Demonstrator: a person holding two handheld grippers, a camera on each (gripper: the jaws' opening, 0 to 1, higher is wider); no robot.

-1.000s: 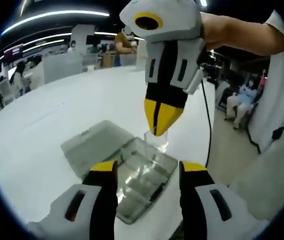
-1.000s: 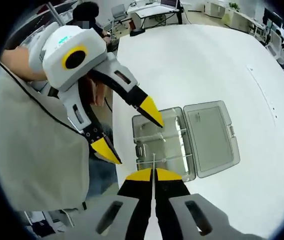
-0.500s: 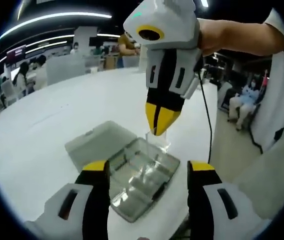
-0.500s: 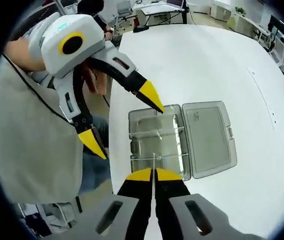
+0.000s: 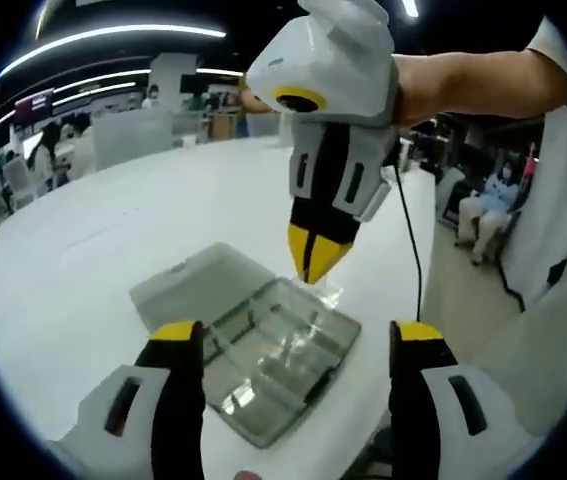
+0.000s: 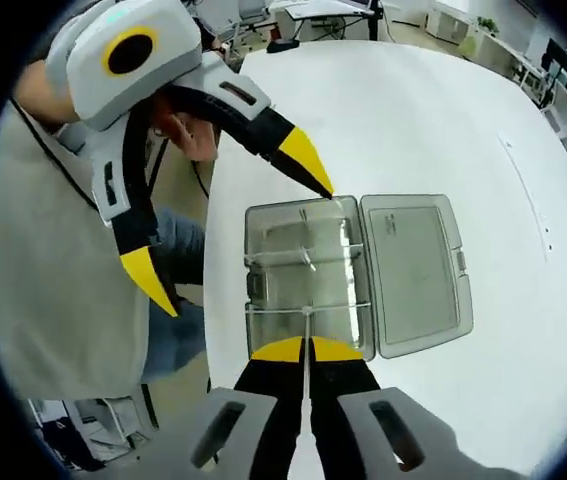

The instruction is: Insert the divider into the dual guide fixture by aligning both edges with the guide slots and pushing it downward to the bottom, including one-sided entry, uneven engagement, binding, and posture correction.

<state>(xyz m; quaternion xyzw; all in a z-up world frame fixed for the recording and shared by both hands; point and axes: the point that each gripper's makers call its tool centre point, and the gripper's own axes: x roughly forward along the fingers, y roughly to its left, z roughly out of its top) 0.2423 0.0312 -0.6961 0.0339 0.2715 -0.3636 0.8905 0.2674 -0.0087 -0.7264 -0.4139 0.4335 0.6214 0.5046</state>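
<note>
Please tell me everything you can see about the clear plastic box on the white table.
The clear plastic box lies open near the edge of the white table. Its hinged lid is folded flat beside the tray. Thin clear dividers cross the tray, making compartments. The right tool, shut on a thin divider, is over one end; the open left tool's upper tip reaches the opposite end.

Left gripper (image 5: 293, 345): pale grey housing, black fingers (image 5: 178, 345), yellow tips. Right gripper (image 6: 306, 349): same build, yellow ring round lens, black cable (image 5: 413, 250) trailing. Person: light grey top (image 6: 53, 290), blue jeans (image 6: 178, 300).
</note>
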